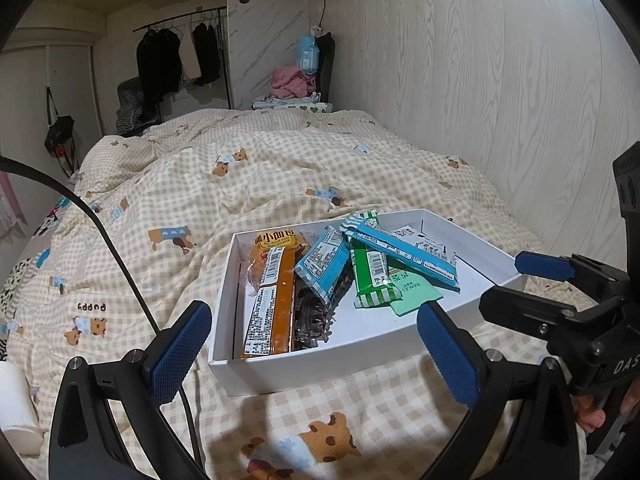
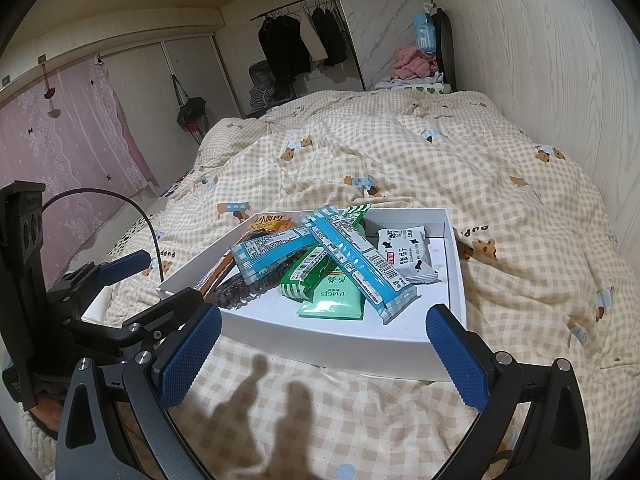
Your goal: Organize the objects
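Observation:
A white shallow box point(image 1: 304, 372) point(image 2: 332, 340) lies on the checked bedspread and holds several snack packets: an orange bread packet point(image 1: 272, 292) point(image 2: 270, 222), two blue packets point(image 1: 404, 252) point(image 2: 360, 264), a green-striped packet point(image 1: 372, 280) point(image 2: 304, 276), a mint sachet point(image 2: 334, 300) and a white cow-print packet point(image 2: 404, 254). My left gripper point(image 1: 314, 354) is open and empty, just in front of the box's near wall. My right gripper point(image 2: 324, 354) is open and empty, also at the near wall. The right gripper shows in the left view point(image 1: 536, 284), at the box's right side.
The bed point(image 1: 280, 168) point(image 2: 440, 152) runs along a wood-grain wall point(image 1: 500, 80) on the right. A black cable point(image 1: 100, 232) trails on the left. A white object point(image 1: 16, 408) sits at the left edge. Clothes rack point(image 2: 304, 40) and folded laundry point(image 2: 412, 64) stand beyond the bed.

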A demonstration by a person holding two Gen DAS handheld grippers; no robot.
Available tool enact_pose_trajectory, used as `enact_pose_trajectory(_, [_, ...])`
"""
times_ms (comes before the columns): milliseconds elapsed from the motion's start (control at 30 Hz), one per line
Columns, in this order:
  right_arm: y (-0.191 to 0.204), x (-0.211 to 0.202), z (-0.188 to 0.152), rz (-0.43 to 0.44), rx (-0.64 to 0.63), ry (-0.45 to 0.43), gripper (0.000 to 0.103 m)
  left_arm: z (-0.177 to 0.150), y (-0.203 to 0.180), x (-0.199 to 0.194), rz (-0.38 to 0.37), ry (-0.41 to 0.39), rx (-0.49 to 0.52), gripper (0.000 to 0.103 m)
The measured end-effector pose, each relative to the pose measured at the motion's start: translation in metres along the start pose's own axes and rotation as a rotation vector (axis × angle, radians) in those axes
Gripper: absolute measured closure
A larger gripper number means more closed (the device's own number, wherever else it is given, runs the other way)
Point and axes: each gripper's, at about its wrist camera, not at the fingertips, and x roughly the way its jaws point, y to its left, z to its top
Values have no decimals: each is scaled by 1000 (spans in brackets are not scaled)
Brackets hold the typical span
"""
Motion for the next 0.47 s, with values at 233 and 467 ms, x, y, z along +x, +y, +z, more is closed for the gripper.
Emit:
enact_pose_trajectory(233, [0, 0, 0, 0, 0, 0, 0, 0, 0, 0, 4, 0, -2, 0])
enact_pose_trajectory(467, [0, 0, 0, 1, 1, 0, 0, -1, 9, -4, -27, -16, -39, 0])
